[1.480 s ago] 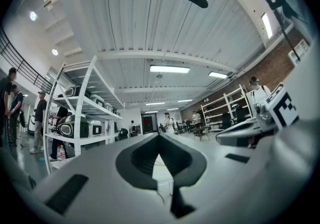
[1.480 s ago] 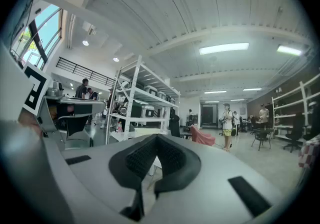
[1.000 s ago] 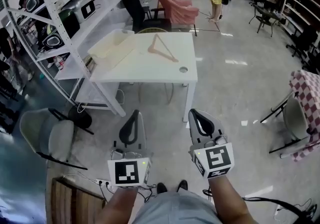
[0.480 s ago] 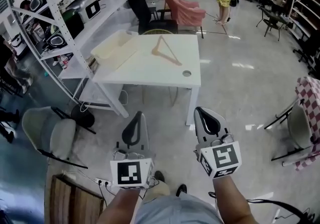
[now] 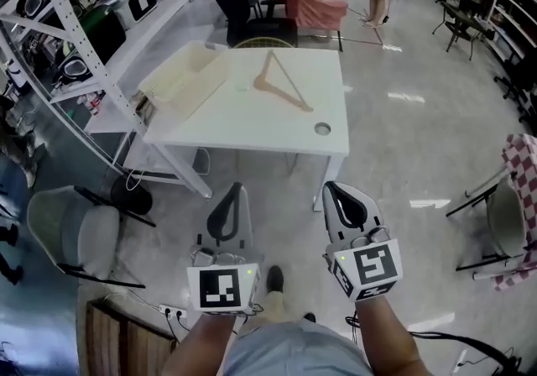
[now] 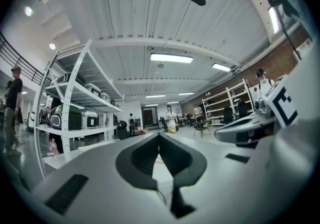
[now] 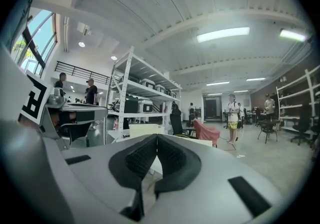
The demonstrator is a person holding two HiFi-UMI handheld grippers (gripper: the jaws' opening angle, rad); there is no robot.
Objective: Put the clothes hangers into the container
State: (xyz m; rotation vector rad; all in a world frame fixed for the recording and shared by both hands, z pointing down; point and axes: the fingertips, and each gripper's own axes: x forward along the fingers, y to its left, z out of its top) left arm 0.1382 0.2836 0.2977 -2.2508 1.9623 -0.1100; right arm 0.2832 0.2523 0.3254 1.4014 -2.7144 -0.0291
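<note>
Held side by side at lower centre, left tongs and right tongs closed, empty, pointing toward the surface above.

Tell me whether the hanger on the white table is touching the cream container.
Apart. The head view shows the hanger lying on the table, with bare tabletop between it and the container.
</note>
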